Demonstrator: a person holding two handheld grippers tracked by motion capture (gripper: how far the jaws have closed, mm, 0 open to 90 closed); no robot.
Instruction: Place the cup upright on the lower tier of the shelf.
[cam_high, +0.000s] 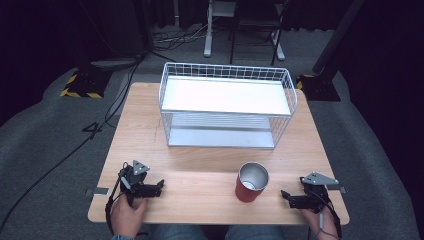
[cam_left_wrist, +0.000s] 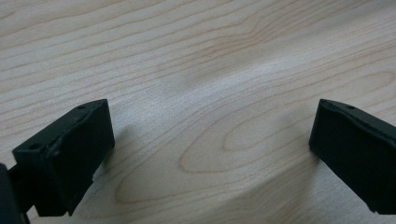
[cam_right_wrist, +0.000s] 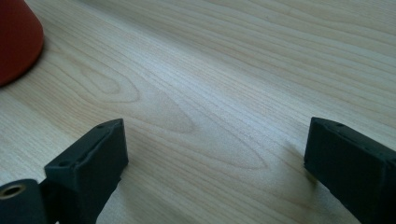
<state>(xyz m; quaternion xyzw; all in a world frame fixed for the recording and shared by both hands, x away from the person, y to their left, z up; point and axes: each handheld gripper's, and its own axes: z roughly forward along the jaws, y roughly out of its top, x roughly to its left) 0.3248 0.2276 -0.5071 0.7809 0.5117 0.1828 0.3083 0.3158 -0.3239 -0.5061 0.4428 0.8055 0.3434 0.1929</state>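
Claws (cam_high: 161, 186) (cam_high: 283, 194): two; cup (cam_high: 251, 182): one.

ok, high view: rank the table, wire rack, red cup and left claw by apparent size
Largest to smallest:
1. table
2. wire rack
3. red cup; left claw with its body looks about alike, and both sit nearer the camera than the rack, so I won't split them.

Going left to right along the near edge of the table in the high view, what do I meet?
left gripper → red cup → right gripper
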